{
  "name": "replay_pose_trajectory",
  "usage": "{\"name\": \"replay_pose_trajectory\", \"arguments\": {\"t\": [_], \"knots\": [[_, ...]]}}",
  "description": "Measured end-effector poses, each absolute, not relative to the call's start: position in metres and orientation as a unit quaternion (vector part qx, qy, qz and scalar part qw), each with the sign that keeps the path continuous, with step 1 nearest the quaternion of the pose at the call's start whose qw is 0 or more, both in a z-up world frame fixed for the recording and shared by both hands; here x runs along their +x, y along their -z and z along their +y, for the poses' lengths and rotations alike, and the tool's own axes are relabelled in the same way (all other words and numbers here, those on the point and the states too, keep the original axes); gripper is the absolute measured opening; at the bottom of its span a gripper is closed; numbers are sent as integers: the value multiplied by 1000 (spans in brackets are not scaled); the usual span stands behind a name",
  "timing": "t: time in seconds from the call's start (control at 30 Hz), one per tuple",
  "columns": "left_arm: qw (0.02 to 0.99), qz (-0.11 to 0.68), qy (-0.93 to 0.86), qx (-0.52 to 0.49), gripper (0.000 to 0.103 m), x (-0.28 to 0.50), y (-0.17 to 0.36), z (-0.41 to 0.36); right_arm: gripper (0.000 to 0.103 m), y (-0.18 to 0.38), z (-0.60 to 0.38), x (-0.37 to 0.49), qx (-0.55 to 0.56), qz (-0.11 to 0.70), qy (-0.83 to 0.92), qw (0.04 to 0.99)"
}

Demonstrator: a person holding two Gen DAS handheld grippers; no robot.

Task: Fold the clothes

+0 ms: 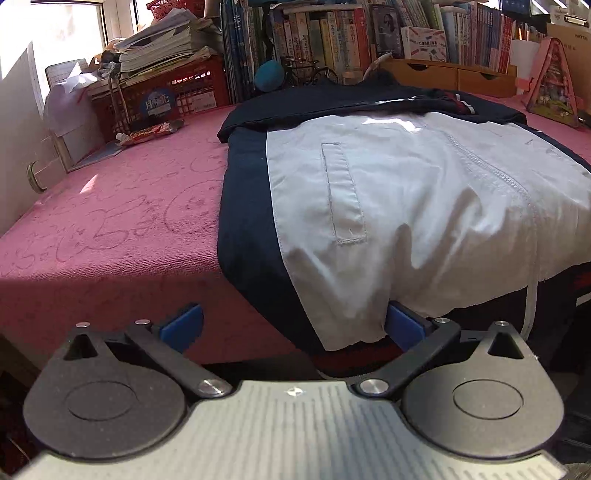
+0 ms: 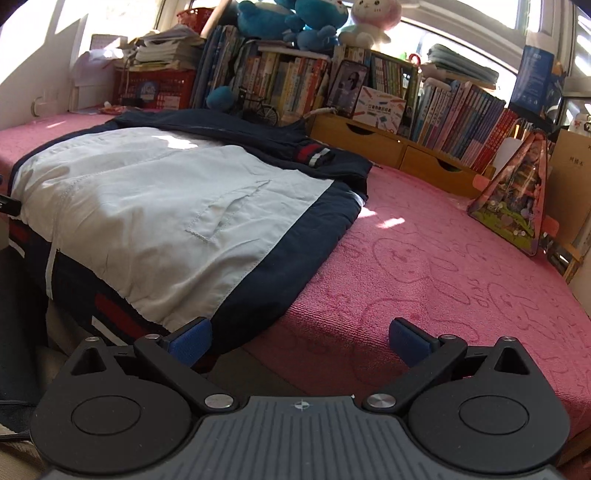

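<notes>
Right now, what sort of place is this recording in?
Probably a home bedroom or study nook: a jacket lies on a pink cover, backed by crowded books with plush toys on top, by a sunny window.

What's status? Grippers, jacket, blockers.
Left gripper open at jacket hem. Right gripper open at its other hem corner. Jacket flat, hem overhanging pink table edge. No blockers seen.

jacket (image 2: 155,206) flat, pink cover (image 2: 424,266), fingers (image 2: 194,341) apart

You're looking at a home bedroom: books (image 2: 461,122) crowding the shelf, plush toys (image 2: 295,22) sitting above, a pink blanket (image 2: 443,258) covering the bed.
</notes>
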State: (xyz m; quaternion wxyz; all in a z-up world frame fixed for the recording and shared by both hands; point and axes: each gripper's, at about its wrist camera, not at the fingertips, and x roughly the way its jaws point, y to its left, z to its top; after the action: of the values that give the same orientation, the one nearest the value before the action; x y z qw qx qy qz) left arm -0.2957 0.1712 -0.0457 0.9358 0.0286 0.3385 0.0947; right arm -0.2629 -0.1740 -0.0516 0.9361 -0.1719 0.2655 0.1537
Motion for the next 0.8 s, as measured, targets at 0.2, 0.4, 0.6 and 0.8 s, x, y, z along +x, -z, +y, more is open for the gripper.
{"name": "replay_pose_trajectory", "arguments": {"t": [0.2,0.4,0.6,0.8], "knots": [[922,360,-123,73,103,-301,54,168,103,61,-197,-276,-121,302,-173,930],[923,377,-74,33,103,-307,66,174,102,67,-186,-271,-44,327,-244,912],[923,383,-31,2,103,-295,75,169,101,73,-161,-252,4,343,-312,886],[933,351,52,-58,66,-308,51,163,34,60,-147,-249,44,406,-364,837]]}}
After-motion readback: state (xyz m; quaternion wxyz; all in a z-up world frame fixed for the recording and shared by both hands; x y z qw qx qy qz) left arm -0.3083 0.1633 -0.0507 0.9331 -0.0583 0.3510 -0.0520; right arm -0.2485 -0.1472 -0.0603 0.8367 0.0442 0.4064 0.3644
